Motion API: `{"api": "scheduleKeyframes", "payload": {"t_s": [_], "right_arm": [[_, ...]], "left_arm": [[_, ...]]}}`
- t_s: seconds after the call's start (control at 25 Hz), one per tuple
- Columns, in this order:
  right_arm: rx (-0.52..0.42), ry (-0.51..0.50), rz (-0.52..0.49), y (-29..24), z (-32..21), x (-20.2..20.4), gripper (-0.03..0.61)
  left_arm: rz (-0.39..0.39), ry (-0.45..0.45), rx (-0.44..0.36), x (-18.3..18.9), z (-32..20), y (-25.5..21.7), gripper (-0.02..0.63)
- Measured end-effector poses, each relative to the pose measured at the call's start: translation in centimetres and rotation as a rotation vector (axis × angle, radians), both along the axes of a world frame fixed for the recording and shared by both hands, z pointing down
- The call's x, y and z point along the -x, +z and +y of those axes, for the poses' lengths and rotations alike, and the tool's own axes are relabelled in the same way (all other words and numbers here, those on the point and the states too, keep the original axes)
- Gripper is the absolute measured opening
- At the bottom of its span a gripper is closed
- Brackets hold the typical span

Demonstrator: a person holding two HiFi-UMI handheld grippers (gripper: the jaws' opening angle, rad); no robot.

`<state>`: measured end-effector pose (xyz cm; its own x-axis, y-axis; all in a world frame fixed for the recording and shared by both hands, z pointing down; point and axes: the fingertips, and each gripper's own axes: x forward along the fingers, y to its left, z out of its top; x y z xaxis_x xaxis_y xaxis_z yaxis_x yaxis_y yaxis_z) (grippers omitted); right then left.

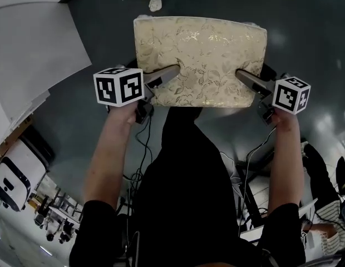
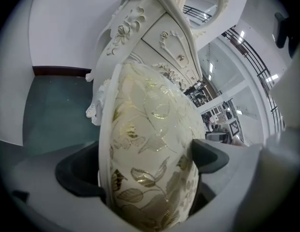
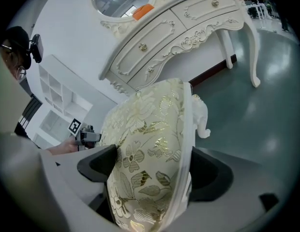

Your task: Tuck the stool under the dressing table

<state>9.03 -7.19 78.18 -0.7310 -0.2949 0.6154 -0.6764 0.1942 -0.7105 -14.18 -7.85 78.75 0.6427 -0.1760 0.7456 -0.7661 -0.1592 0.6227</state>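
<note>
I have both arms stretched forward and down, the left forearm [image 1: 113, 149] and right forearm [image 1: 284, 160] bare and roughly parallel. My left hand [image 1: 128, 111] grips its handle just below the left marker cube [image 1: 118, 85], and my right hand [image 1: 277, 115] sits under the right marker cube [image 1: 291, 94]. The left gripper [image 1: 173, 70] and right gripper [image 1: 240, 74] angle slightly inward. Each has one jaw above and one below the stool [image 1: 200, 54], clamped on its padded seat.

The stool [image 1: 200, 60] cushion is cream with shiny gold leaves and flowers, its rim white. Ahead of the right gripper [image 3: 152, 170], the table [image 3: 188, 33] is white, the floor [image 3: 247, 124] dark grey-green.
</note>
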Motion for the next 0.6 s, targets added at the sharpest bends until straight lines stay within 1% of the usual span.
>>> {"api": "scheduleKeyframes", "payload": {"t_s": [0.08,0.2,0.32,0.4,0.52,0.6], "right_arm": [[0.016,0.0,0.01,-0.3,0.3,-0.3,0.453],[0.004,0.009,0.018,-0.3,0.0,-0.1,0.453],[-0.008,0.013,0.023,-0.3,0.3,0.0,0.453],[-0.011,0.047,0.027,-0.3,1.1,-0.2,0.453],[0.017,0.108,0.033,0.3,2.8,-0.5,0.453],[0.026,0.123,0.03,0.4,3.2,-0.6,0.453]], "left_arm": [[0.011,-0.011,0.009,-0.2,0.4,0.0,0.575],[0.02,-0.008,-0.015,-0.1,-0.2,0.1,0.575],[0.031,-0.009,-0.021,0.1,0.1,0.3,0.577],[0.041,0.018,-0.027,-0.1,0.2,0.5,0.577],[0.046,0.076,-0.025,-0.7,0.3,1.1,0.577],[0.045,0.079,-0.016,-0.7,0.4,1.2,0.577]]}}
